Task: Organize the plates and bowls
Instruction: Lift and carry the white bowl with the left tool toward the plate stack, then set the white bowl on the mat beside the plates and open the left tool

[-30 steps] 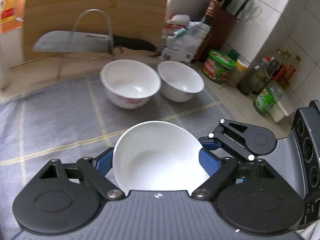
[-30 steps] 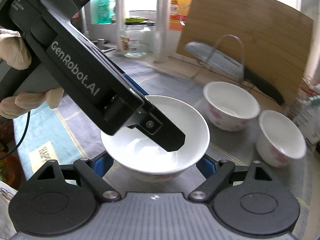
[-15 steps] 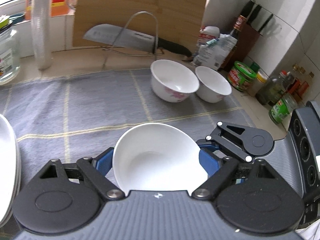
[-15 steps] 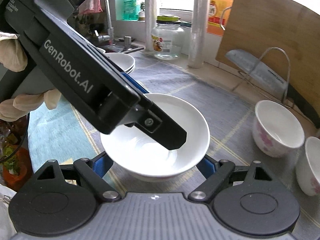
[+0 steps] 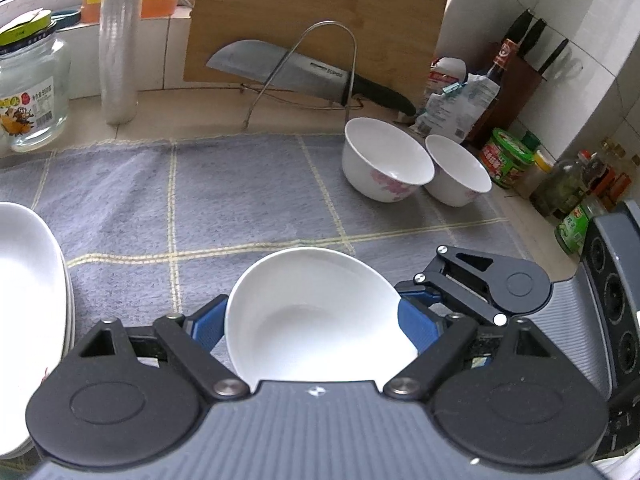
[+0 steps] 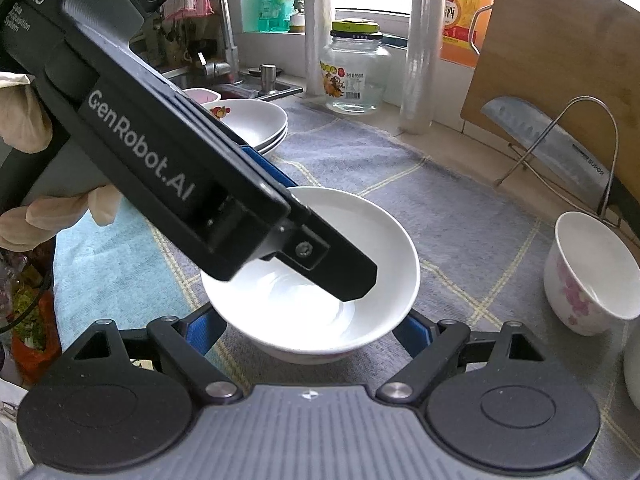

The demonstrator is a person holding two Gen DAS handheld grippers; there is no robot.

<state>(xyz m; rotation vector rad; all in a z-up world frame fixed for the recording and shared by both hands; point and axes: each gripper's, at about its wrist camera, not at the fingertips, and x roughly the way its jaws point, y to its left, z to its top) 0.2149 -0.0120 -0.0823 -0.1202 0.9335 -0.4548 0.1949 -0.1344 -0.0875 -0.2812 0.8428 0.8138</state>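
Bowl (image 5: pixel 316 320) sits gripped between the left gripper (image 5: pixel 312 324) fingers, plate stack (image 5: pixel 28 300) at frame's left edge (right gripper (image 6: pixel 308 328) seemingly open, holding nothing).

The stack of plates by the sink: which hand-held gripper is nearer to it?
Left. The left hand-held gripper, shut on the shallow white bowl, has the stack of plates just to its left. The right hand-held gripper sits beyond that bowl, farther from the stack.
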